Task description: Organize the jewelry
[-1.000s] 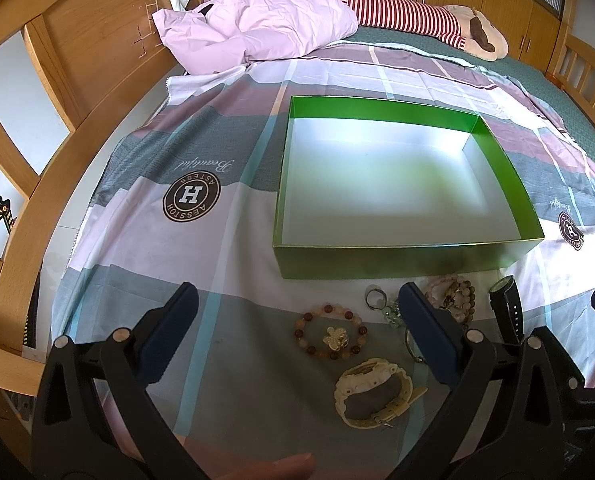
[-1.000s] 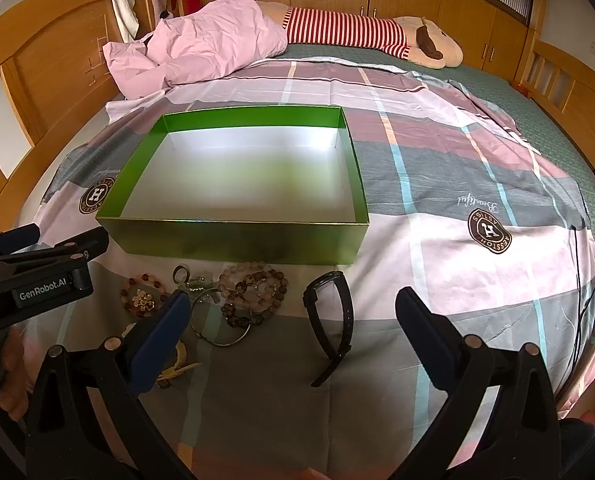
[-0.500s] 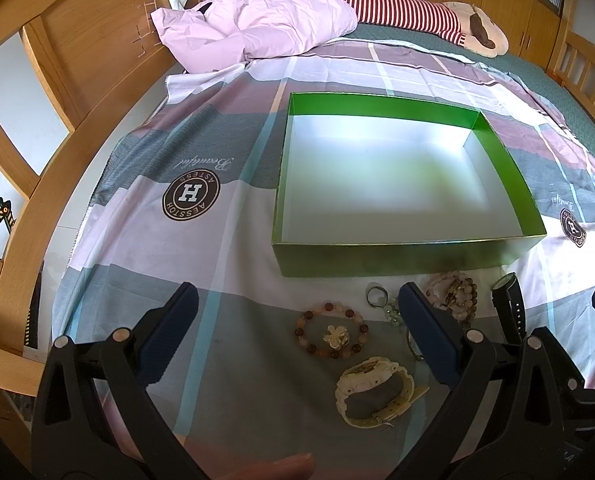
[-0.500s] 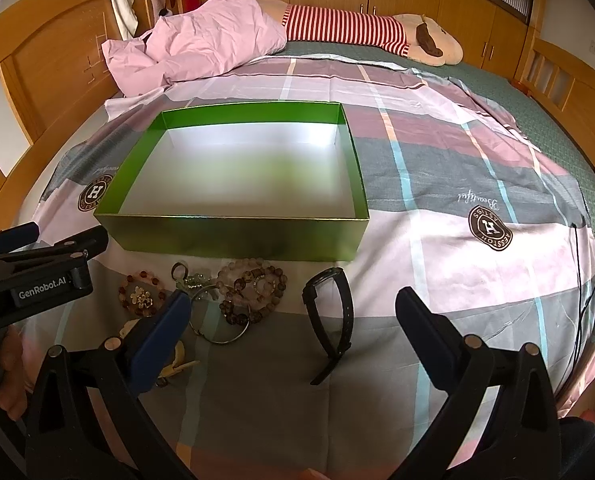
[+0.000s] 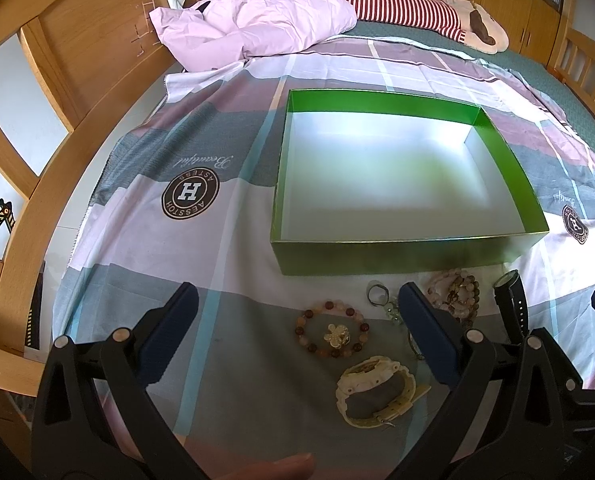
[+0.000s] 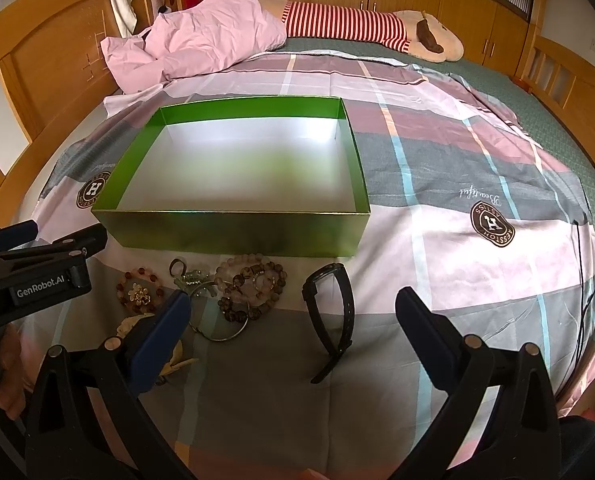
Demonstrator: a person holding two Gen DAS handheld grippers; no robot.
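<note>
**Both jaws wide, jewelry lined up before the green box**

Jaws spread wide on both sides, nothing held! Left gripper (image 5: pixel 295 306) hangs above the bedspread (image 5: pixel 225 240) with its blue pads far apart, and the right gripper (image 6: pixel 293 308) matches it, fingers parted just as far over the sheet.

And there's the jewelry, all of it lying on the bedspread just in front of the green box (image 5: pixel 397 256), none of it inside. The box sits open, its pale floor bare in both views.

Nearest the left gripper: a cream watch (image 5: pixel 377 394), strap curled into a loop, lying flat between the fingers. Just beyond it, a beaded bracelet (image 5: pixel 331 334) with a gold flower charm in its ring. Close to the box wall rests a small ring with a pale green pendant (image 5: pixel 379 296).

Over to the right wrist view: a pile of bead bracelets (image 6: pixel 251 290) heaped together, touching a thin metal bangle (image 6: pixel 217 330) that runs partly behind the left finger. Apart from that cluster, a black watch (image 6: pixel 333 316) stands on its edge between the right gripper's fingers.

Farther up the bed, a crumpled pink duvet (image 6: pixel 201 44) and a striped plush toy (image 6: pixel 361 30).
</note>
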